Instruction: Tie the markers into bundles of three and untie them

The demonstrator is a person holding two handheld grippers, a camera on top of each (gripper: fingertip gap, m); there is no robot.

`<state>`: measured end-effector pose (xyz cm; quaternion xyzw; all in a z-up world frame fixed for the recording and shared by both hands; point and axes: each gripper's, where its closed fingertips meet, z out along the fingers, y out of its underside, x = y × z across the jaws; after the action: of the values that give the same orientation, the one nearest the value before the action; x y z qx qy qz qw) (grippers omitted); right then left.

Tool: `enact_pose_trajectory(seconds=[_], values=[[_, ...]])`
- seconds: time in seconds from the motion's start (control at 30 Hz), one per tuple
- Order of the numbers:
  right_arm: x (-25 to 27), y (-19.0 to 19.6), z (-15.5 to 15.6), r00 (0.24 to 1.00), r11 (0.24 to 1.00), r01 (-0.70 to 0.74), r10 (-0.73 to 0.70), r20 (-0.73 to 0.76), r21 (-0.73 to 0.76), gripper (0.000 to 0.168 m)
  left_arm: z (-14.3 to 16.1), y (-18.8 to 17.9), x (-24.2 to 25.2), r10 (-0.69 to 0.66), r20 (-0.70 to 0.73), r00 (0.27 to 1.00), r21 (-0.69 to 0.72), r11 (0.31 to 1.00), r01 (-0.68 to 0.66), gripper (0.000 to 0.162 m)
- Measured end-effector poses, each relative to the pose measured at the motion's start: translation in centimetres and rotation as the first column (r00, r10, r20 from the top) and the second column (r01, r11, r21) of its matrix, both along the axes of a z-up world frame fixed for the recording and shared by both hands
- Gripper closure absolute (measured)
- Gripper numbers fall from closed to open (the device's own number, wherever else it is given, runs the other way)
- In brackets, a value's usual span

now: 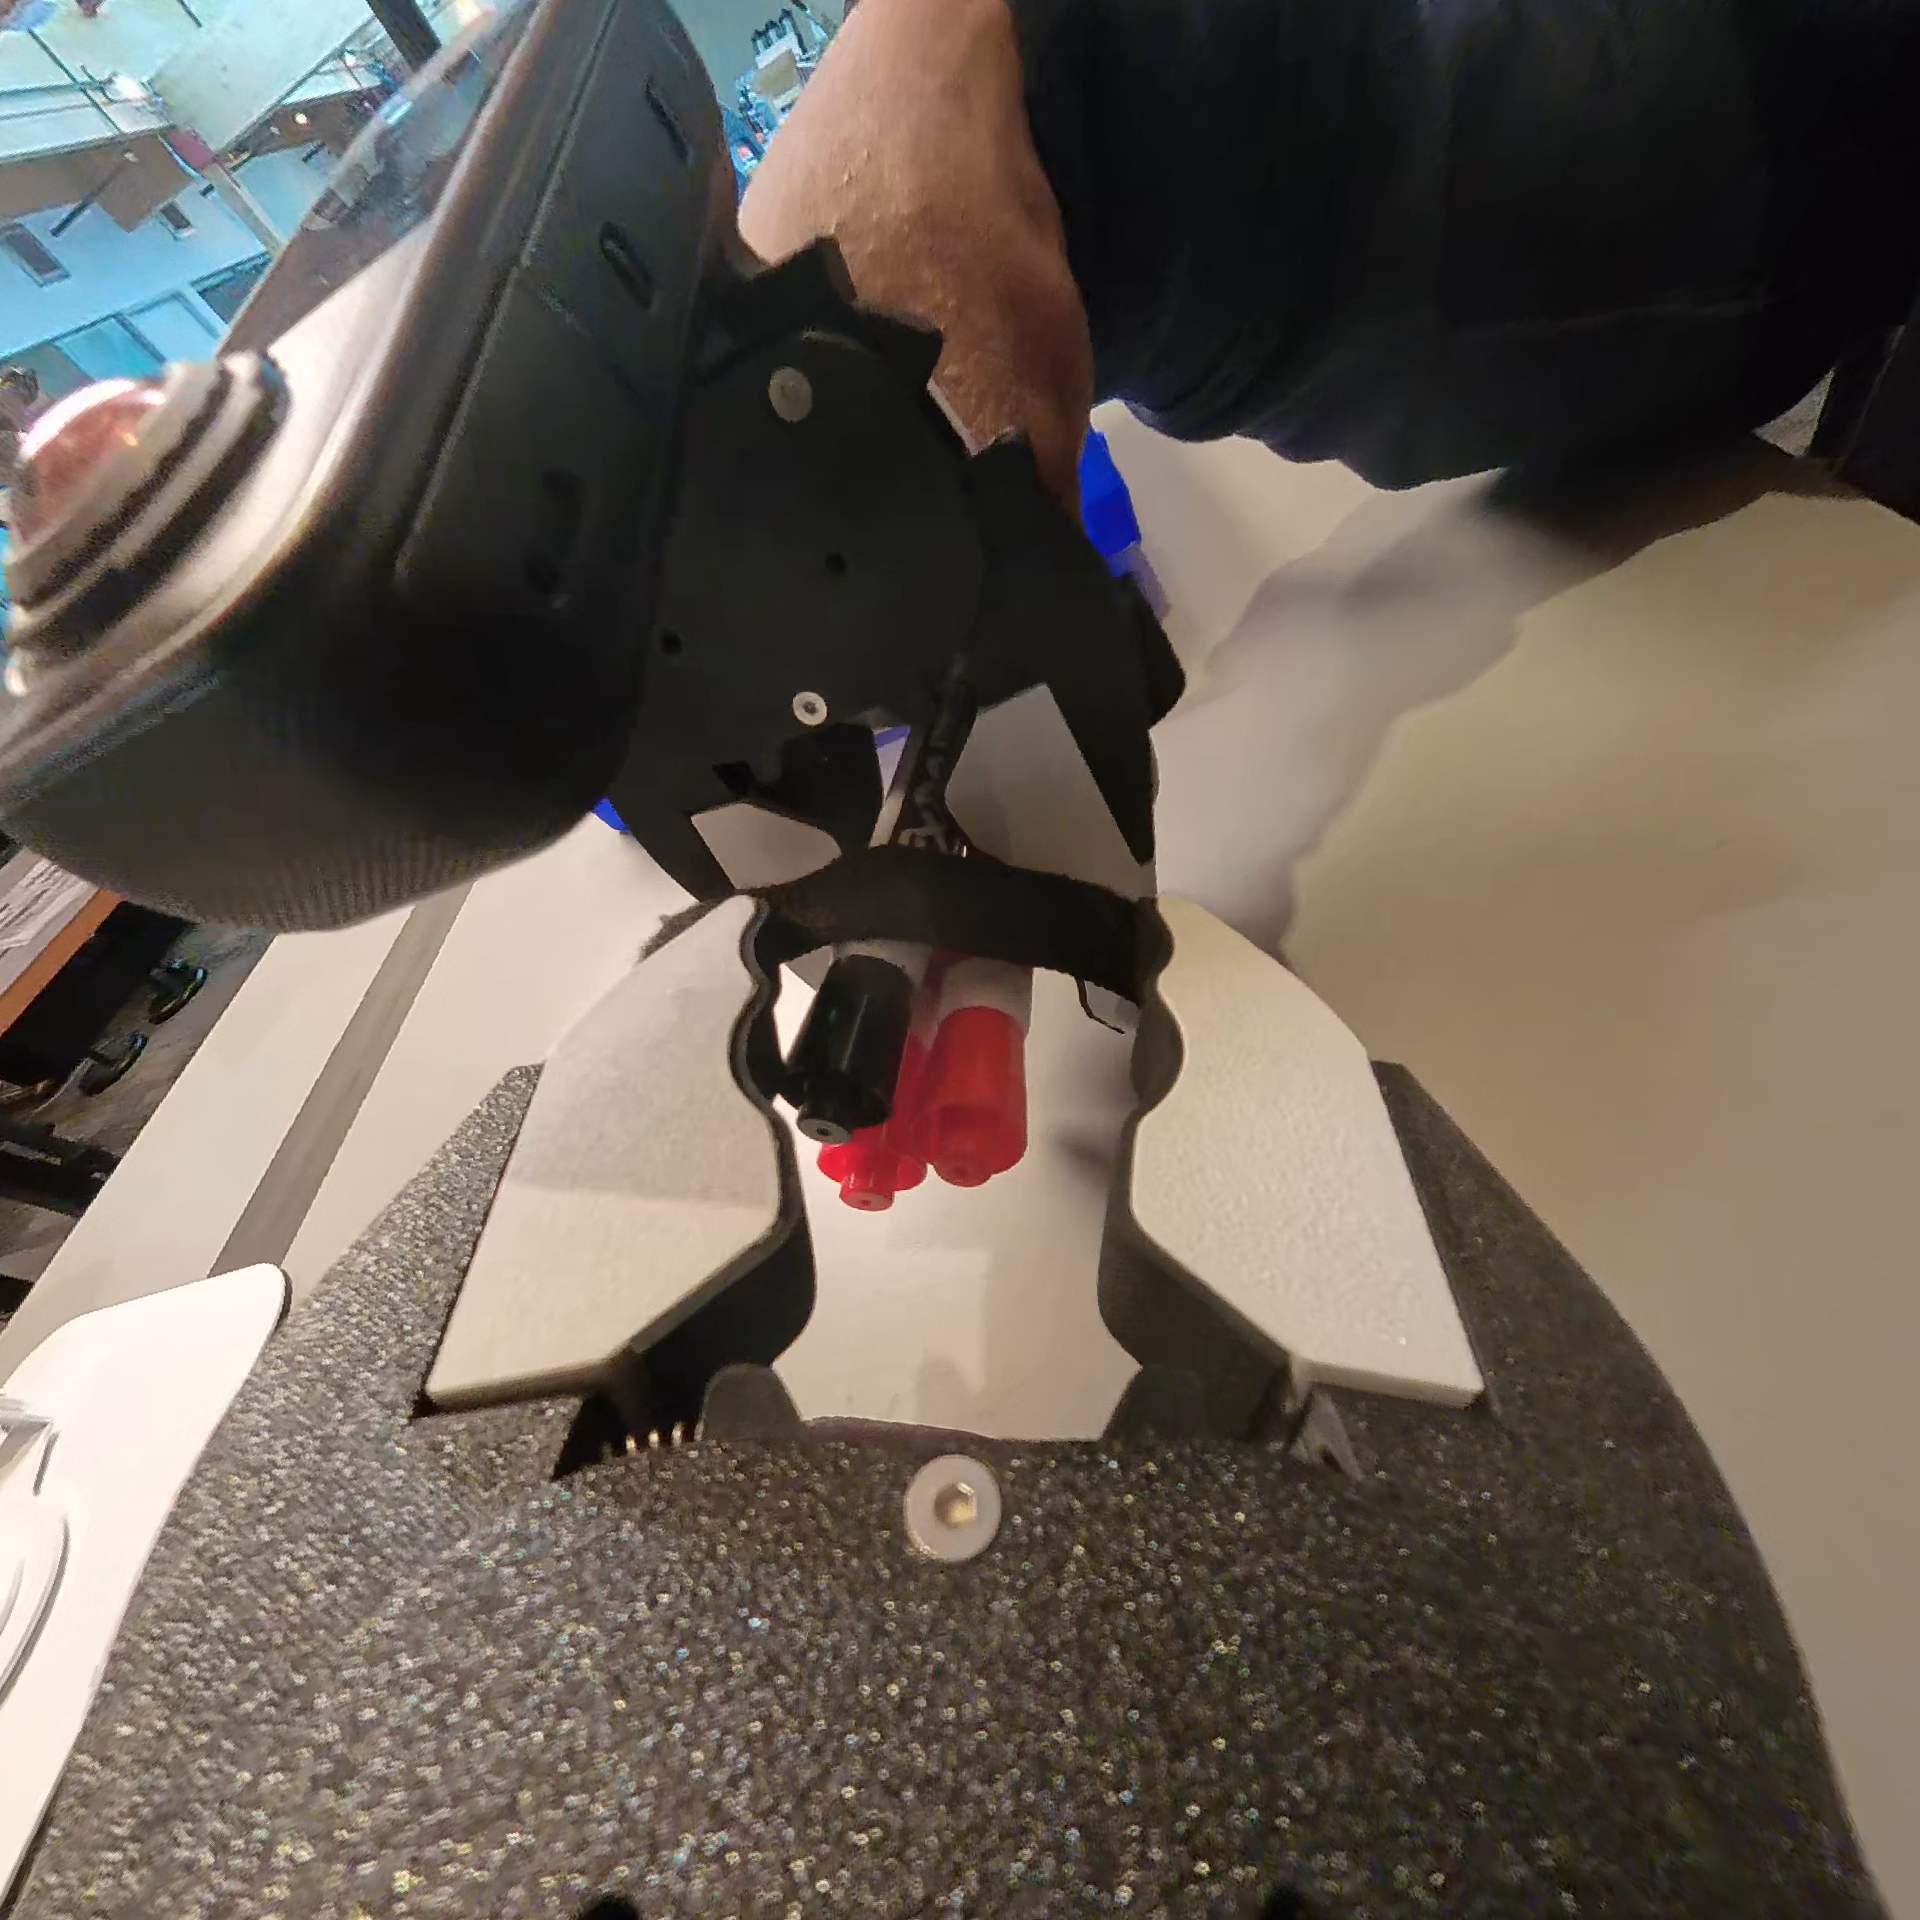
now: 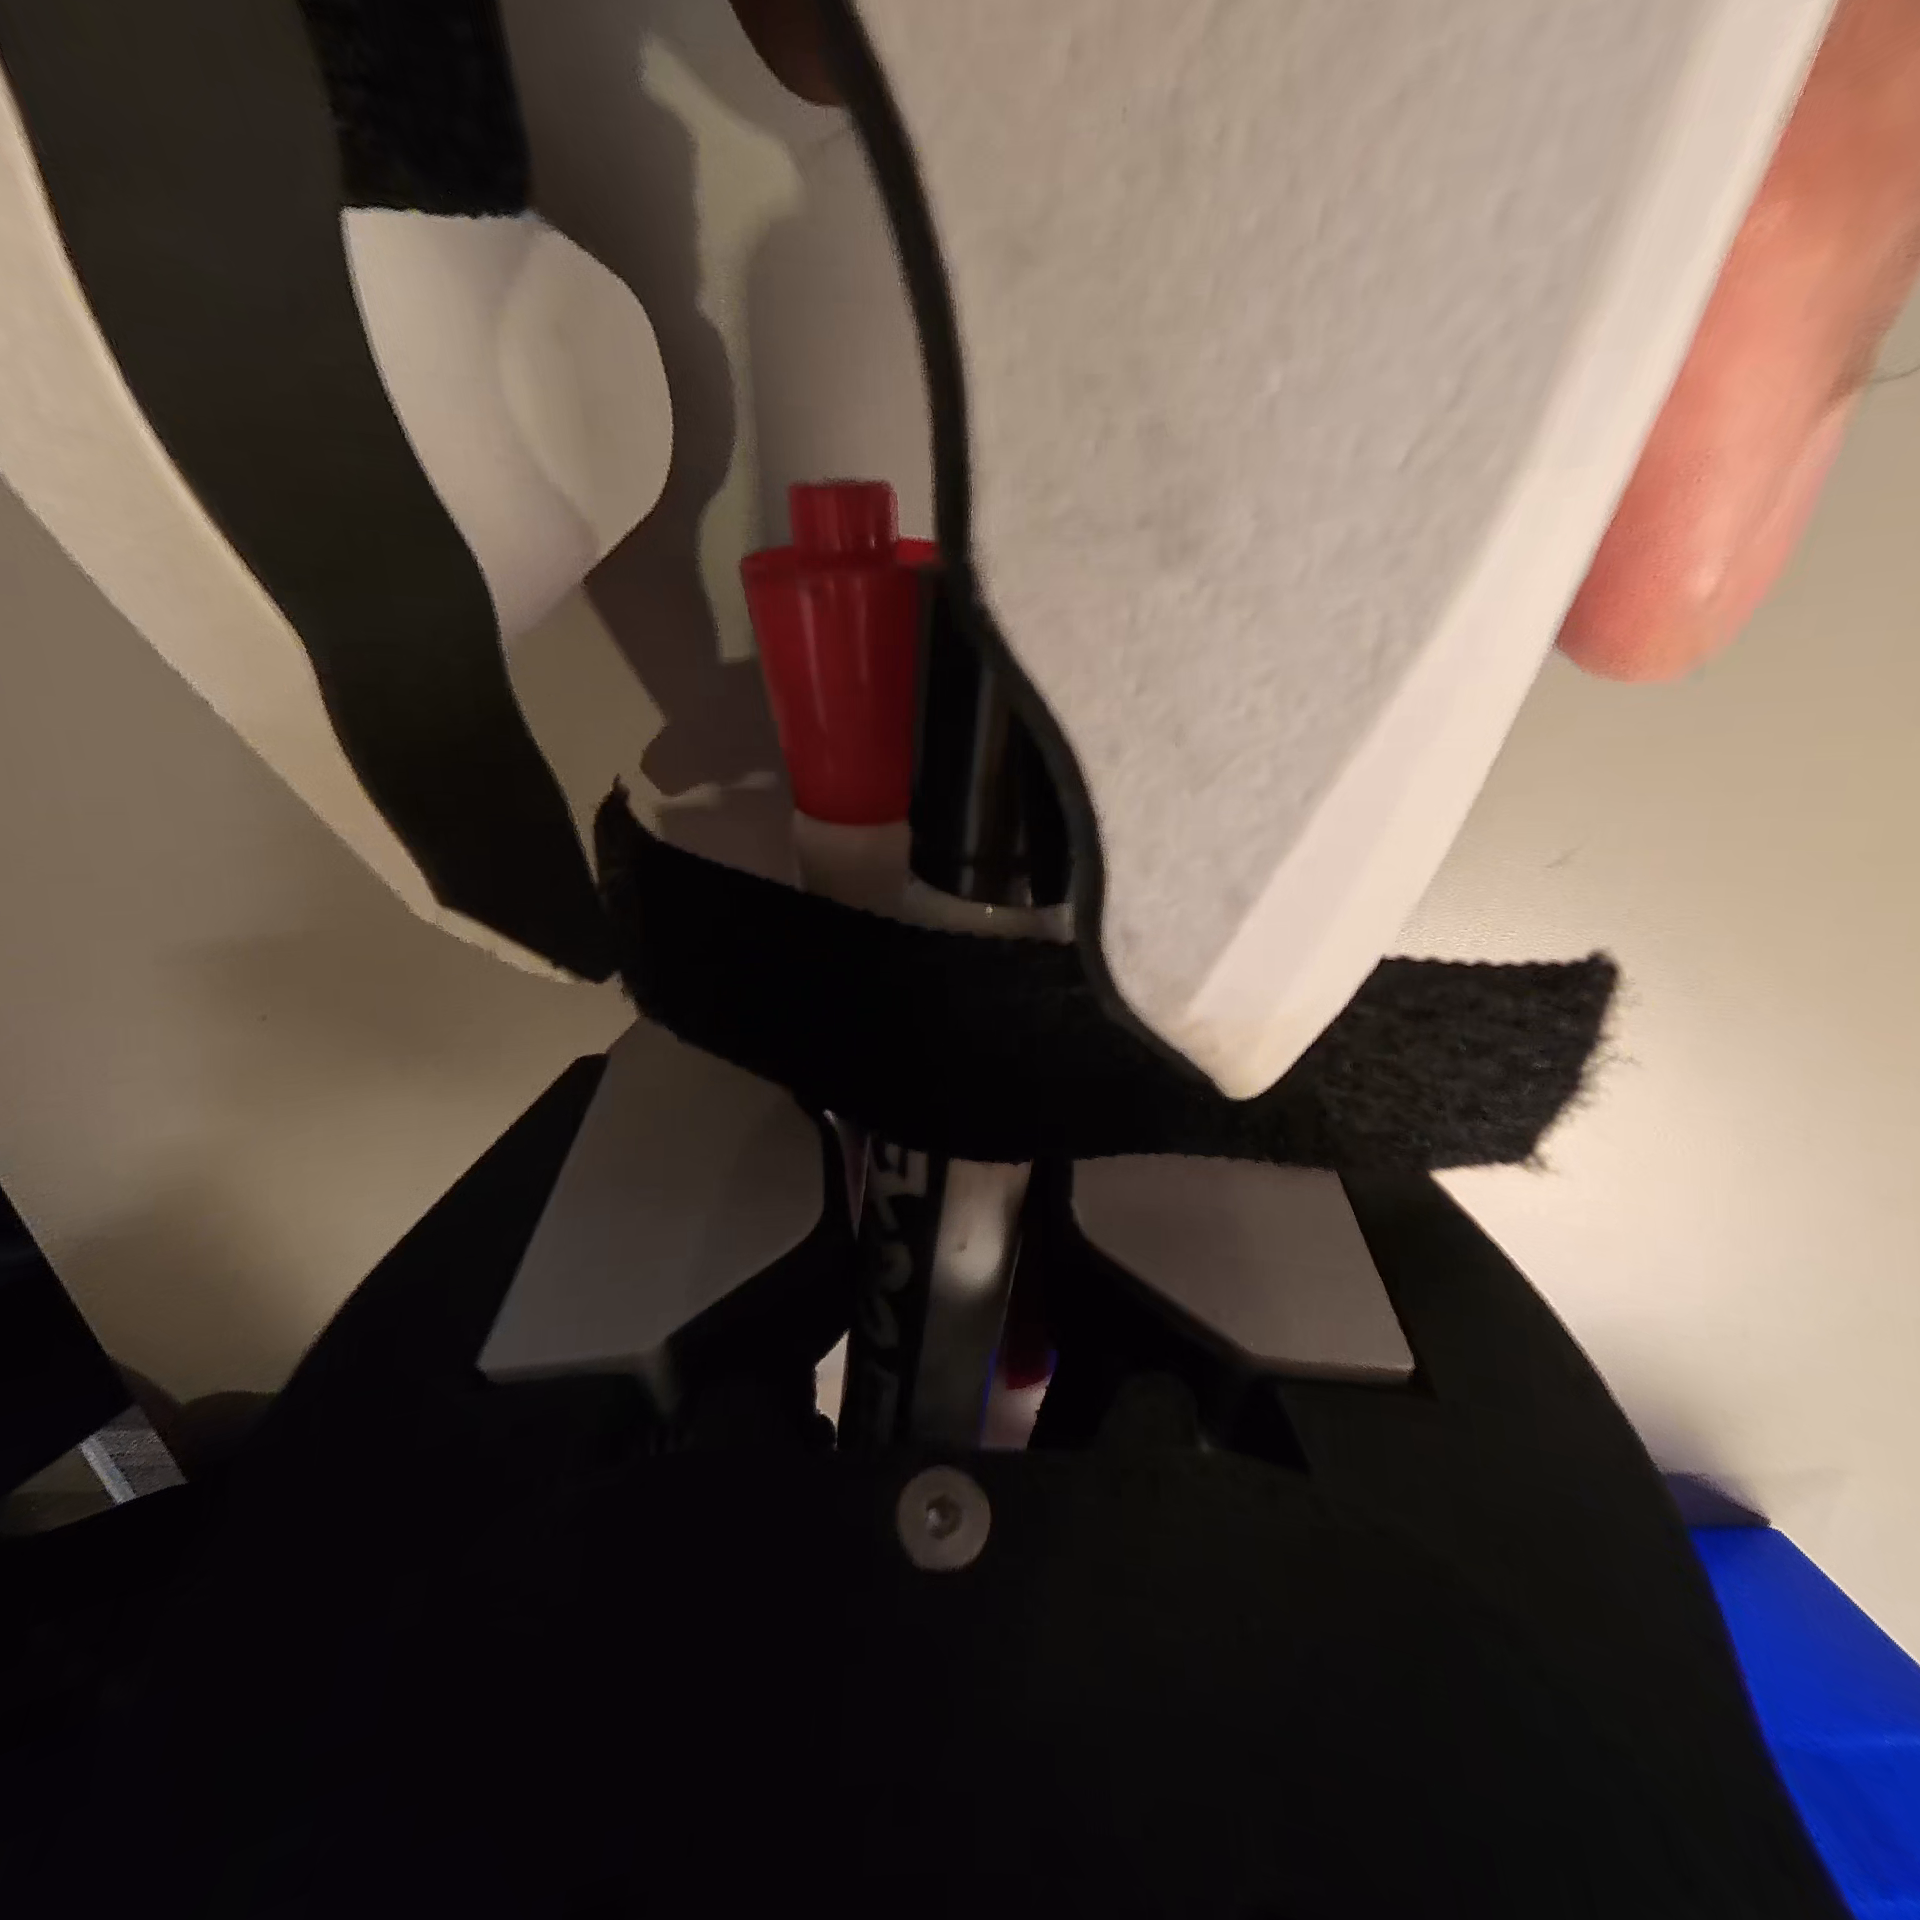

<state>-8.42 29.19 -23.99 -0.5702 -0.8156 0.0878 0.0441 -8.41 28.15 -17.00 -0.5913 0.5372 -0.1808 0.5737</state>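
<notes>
While bundling: three markers [image 1: 904, 1081] lie gathered above the table [image 1: 1621, 831].
Right claw [image 2: 940, 1236]: closed on marker barrels, steadying them.
Left claw [image 1: 951, 935]: wide apart, fingertips stretching the black strap [image 2: 935, 997] across.

Left gripper [image 1: 951, 997]: speckled dark-grey body, white curved fingers [image 1: 623, 1174], silver screw [image 1: 951, 1504]. Right gripper [image 2: 940, 1226]: black body. Operator wears dark sleeve [image 1: 1455, 208].

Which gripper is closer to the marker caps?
Left. The left gripper has its open fingers either side of the caps, while the right gripper clamps the marker barrels beyond the strap.
</notes>
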Motion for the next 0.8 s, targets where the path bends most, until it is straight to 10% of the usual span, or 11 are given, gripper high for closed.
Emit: enact_pose_trajectory(seconds=[0.8], values=[[-0.28,-0.47,0.21,1.0,0.999,-0.016,0.015,-0.021,-0.028,0.128,0.18,0.16,-0.67,0.01,0.045,0.999,-0.04,0.999,-0.008,0.089]])
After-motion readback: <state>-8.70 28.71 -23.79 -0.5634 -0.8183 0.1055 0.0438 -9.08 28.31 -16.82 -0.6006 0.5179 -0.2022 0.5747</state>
